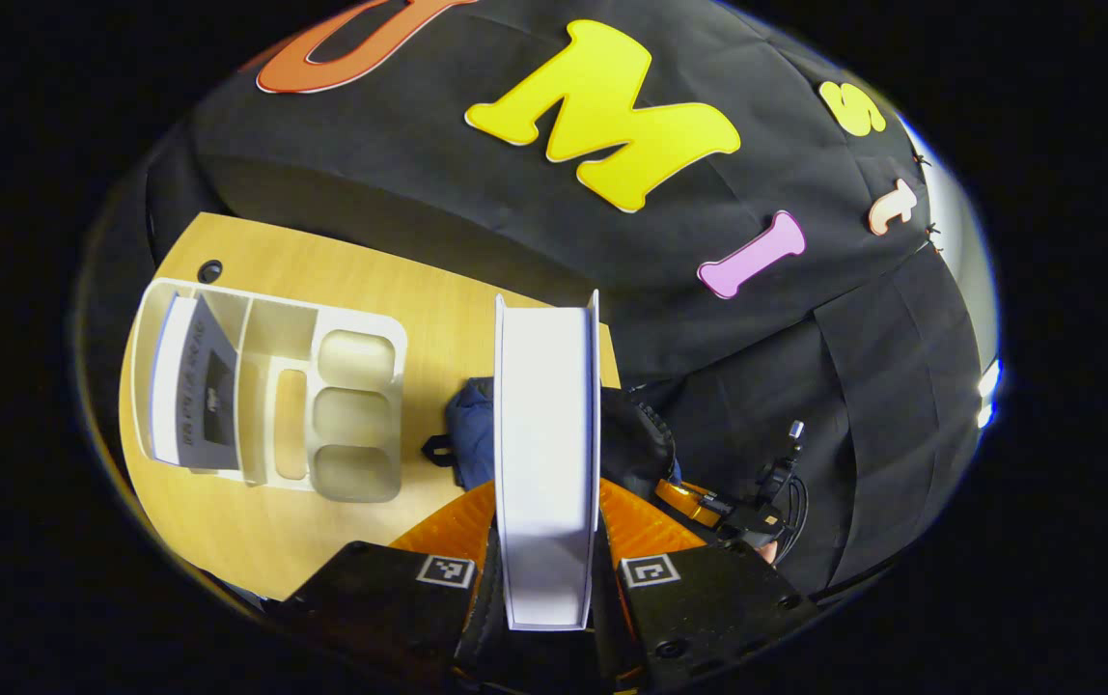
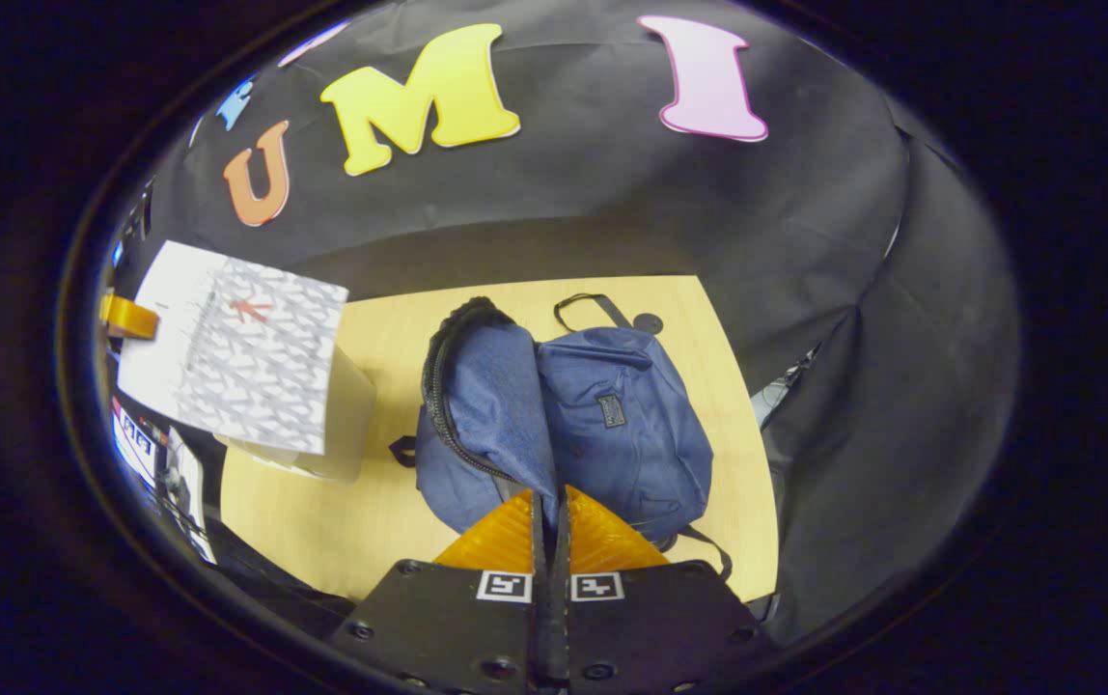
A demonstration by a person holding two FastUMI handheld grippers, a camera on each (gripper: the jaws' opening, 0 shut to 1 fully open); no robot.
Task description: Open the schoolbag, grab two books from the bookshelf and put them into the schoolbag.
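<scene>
Book [image 1: 547,454] sits clamped, fore-edge up, between our left gripper [image 1: 546,565] fingers, above the bag [image 1: 470,434]. Our right gripper [image 2: 550,531] fingers are pressed together, empty, over the open bag [image 2: 564,425]. At 10 o'clock from them we see the book [image 2: 235,347]. The shelf [image 1: 264,391] lies at 9 o'clock on the table [image 1: 342,270].

The table [image 1: 226,521] is light brown wood with a smooth top. Near its far left corner in the left gripper view is a small round dark hole [image 1: 209,270]. The right gripper view shows a small round hole [image 2: 648,323] near the table's far edge too. Black cloth [image 1: 805,367] hangs behind the table and down past its right edge. A bunch of black cables [image 1: 774,487] sits just past that right edge.
</scene>
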